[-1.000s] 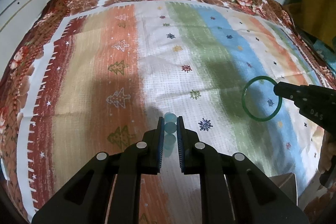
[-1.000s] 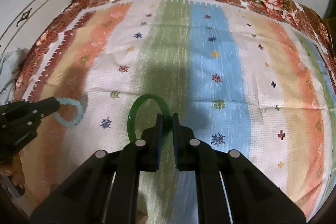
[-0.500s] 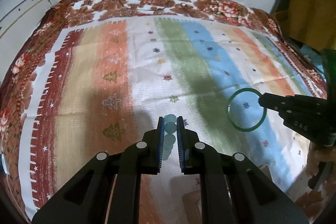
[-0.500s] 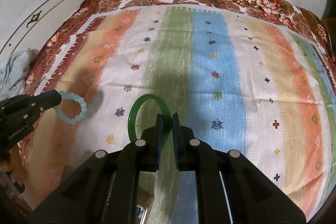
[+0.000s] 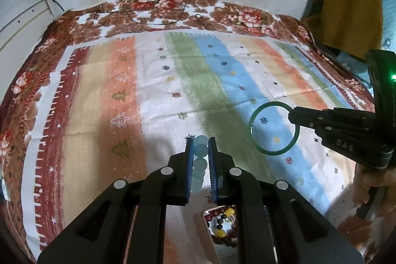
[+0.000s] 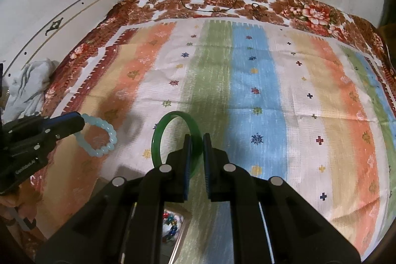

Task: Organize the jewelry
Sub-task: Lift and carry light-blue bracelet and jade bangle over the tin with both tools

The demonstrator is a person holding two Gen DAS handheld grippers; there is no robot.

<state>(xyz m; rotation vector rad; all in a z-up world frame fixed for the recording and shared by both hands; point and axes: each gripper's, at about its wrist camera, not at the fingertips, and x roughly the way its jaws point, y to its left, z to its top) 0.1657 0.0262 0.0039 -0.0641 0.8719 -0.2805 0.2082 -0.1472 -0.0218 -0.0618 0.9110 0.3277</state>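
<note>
Left tool [image 5: 199,149] clenched on a pale blue bead bracelet [image 5: 200,160], its lower beads hidden between the pads; right tool [image 6: 195,147] clenched on a green bangle [image 6: 173,140], its near arc hidden behind the fingers. Both are held above the striped bedspread [image 6: 272,90]. A box of mixed beads [image 5: 222,227] below is mostly blocked by the tool bodies, contents hard to make out.

Pale-blue bead bracelet [image 6: 99,137] & green bangle [image 5: 273,128], both held aloft.
</note>
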